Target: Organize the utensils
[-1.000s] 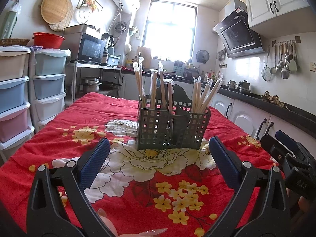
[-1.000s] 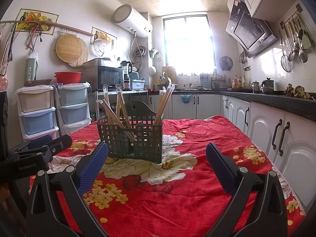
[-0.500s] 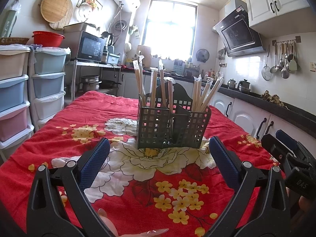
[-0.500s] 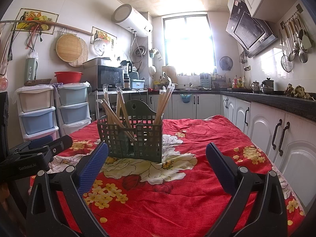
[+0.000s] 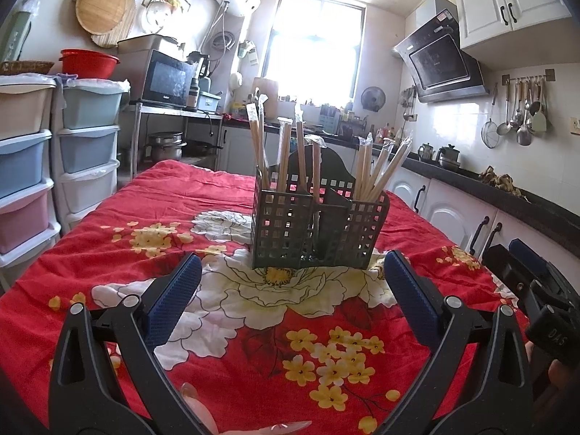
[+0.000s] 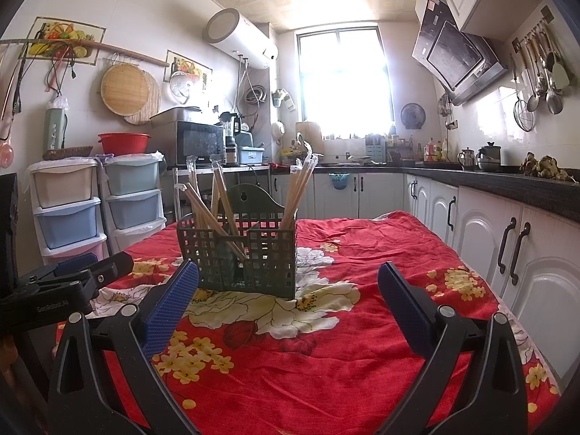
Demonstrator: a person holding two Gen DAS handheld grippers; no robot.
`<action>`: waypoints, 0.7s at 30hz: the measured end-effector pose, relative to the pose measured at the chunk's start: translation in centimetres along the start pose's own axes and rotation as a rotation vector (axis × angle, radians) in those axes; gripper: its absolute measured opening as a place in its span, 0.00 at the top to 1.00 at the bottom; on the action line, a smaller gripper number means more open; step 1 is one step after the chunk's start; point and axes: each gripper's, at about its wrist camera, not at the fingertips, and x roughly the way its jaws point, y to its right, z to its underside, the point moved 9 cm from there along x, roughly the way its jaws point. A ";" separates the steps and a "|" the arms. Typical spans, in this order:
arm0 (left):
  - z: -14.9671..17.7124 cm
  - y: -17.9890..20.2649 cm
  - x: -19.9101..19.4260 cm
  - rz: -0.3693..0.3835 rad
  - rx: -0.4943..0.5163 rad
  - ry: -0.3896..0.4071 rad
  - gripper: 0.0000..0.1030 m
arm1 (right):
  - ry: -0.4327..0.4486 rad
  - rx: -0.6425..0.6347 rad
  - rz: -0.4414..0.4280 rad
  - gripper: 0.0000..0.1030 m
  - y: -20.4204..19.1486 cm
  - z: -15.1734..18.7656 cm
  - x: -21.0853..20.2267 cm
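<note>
Chopsticks [image 5: 290,159] stand near-upright in caddy [image 5: 315,232] dead ahead of left gripper [image 5: 290,290], right gripper [image 6: 286,290] offset; both jaws apart, empty.

Left gripper [image 5: 291,288] and right gripper [image 6: 288,290] level, fingers [image 5: 170,299] wide apart (nothing between).

Blown-out glare from the window [image 5: 313,45], sharp focus, fisheye-bent edges.

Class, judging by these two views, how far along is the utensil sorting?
Done: wrapped chopsticks already stand in the caddy on the red cloth, and no loose utensils show on it. In hand: nothing; the left claw and right claw are both open and empty. Left: apparently little, perhaps regrouping between compartments.
</note>
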 end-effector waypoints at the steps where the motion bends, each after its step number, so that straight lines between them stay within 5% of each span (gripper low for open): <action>1: 0.0 0.0 0.0 0.002 0.000 -0.001 0.10 | 0.000 0.000 0.000 0.06 0.0 0.0 0.0; 14: 0.3 -0.9 0.7 -0.026 -0.026 -0.053 0.10 | -0.035 0.035 0.039 0.06 0.9 0.0 0.3; 19: -0.5 -6.0 2.1 -0.132 -0.078 -0.209 0.10 | -0.140 0.080 0.144 0.06 4.8 -0.1 1.6; 21: -0.5 -9.2 3.4 -0.204 -0.067 -0.291 0.10 | -0.266 0.080 0.228 0.06 8.2 0.4 3.6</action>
